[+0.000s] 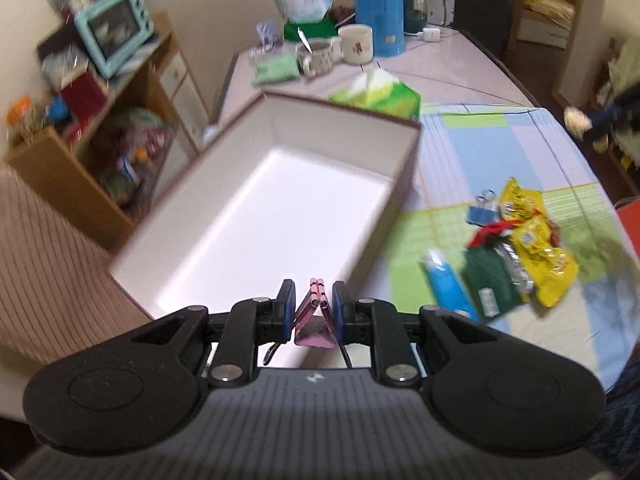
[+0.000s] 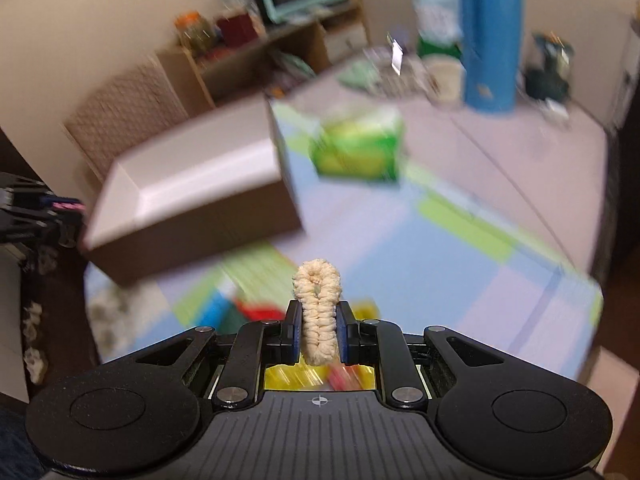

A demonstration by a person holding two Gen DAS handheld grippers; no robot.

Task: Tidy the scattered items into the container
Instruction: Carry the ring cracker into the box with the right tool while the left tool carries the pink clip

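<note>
My left gripper (image 1: 313, 304) is shut on a pink binder clip (image 1: 315, 320), held over the near end of the white-lined brown box (image 1: 280, 184), whose inside looks bare. My right gripper (image 2: 318, 322) is shut on a cream braided hair tie (image 2: 318, 300), held above the checked cloth (image 2: 420, 256); it also shows at the far right of the left wrist view as a right gripper (image 1: 588, 124). On the cloth (image 1: 480, 148) lie a blue binder clip (image 1: 482, 210), yellow snack packets (image 1: 536, 248), a green packet (image 1: 494, 280) and a blue tube (image 1: 446, 280).
A green tissue pack (image 1: 380, 94) sits just behind the box. Mugs (image 1: 338, 50), a blue thermos (image 1: 378, 4) and a kettle (image 1: 414, 8) stand at the table's back. A shelf (image 1: 100, 120) with a teal oven (image 1: 114, 28) is on the left.
</note>
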